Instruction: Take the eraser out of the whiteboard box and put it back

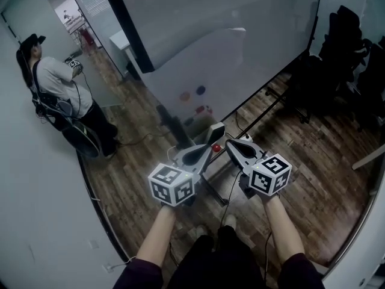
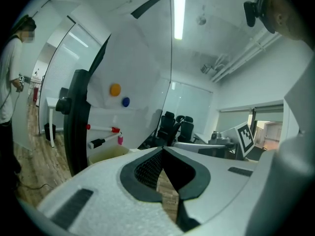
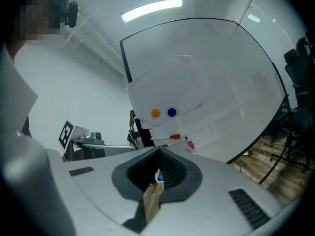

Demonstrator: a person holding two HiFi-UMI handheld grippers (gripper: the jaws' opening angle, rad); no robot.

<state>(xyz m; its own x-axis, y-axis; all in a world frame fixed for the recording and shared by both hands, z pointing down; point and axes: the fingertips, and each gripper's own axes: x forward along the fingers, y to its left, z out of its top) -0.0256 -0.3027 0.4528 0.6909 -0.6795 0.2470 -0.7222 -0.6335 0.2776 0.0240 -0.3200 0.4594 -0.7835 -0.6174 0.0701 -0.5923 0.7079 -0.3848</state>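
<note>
Facing the whiteboard (image 2: 133, 68), the left gripper (image 2: 162, 149) is clenched on nothing. The cream whiteboard box (image 2: 106, 154) sits at the board's bottom edge, ahead and left of its jaws, long side along that edge, just below a red-capped marker (image 2: 101, 128) and a black-capped marker (image 2: 98, 142). No eraser shows in any view, so it is probably down inside the box, and the right gripper (image 3: 159, 150), also clamped empty, points at the same edge and seems better lined up.

An office, shown by the large whiteboard (image 1: 271, 65) and black office chairs (image 1: 352, 41)
</note>
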